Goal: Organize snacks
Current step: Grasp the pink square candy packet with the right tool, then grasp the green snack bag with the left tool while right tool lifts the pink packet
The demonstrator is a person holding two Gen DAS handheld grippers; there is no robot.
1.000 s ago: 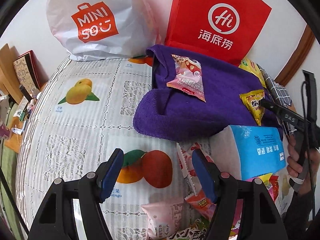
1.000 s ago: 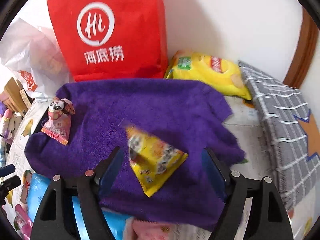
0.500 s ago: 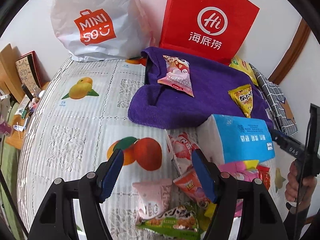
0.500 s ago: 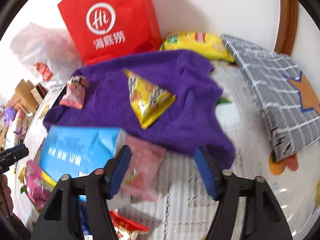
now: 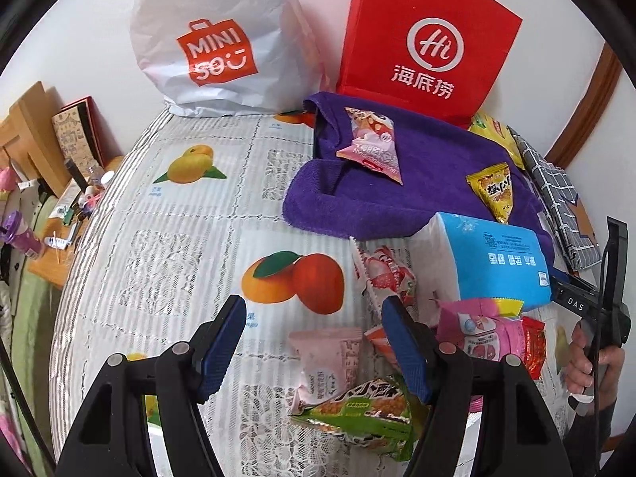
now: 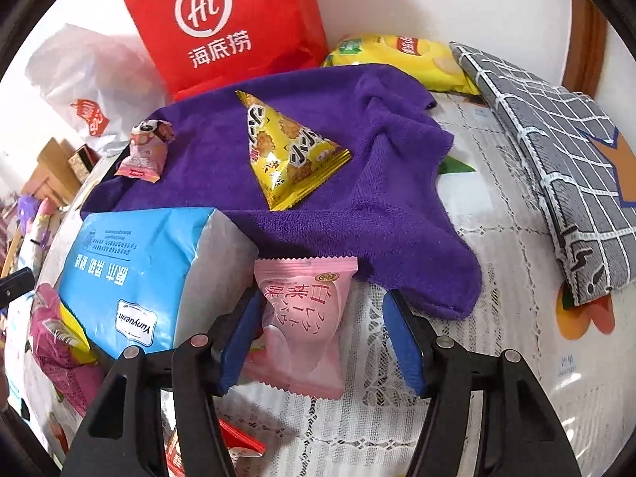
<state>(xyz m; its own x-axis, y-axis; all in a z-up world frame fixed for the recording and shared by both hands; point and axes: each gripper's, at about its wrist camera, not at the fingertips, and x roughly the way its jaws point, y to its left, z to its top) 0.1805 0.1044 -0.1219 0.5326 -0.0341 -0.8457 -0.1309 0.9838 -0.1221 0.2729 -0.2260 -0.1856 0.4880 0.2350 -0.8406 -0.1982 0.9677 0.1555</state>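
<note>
Right gripper [image 6: 322, 302] straddles the pink pack [image 6: 302, 318] lying on the tablecloth [image 6: 497, 298], just off the towel [image 6: 357, 183] edge, beside the tissue pack [image 6: 139, 262]. Jaws have just been closing with the pack between them. The left pad looks to be at the wrapper edge and the right pad has a clear gap, so no grip yet. My read: it straddles the short side because the wrapper is soft and the pack is the easiest one to reach.

Left gripper [image 5: 312, 310] is wide and empty, hanging over the tablecloth by the loose pile. It's probably parked to keep clear of the right hand's reach.

The towel looks like the sorting zone, with snacks laid flat and spaced apart on it.

Counts:
- on towel: 2, one yellow pack [image 6: 290, 151] and one panda pack [image 6: 145, 151]
- loose pile in left view: at least 6, incl. green pack [image 5: 357, 409] — they overlap, so that's a floor
- tissue pack: 1
- chips [image 6: 405, 59]: 1, behind the towel
- bags at the wall: 2, red bag [image 6: 222, 24] and white bag [image 5: 214, 39]
</note>
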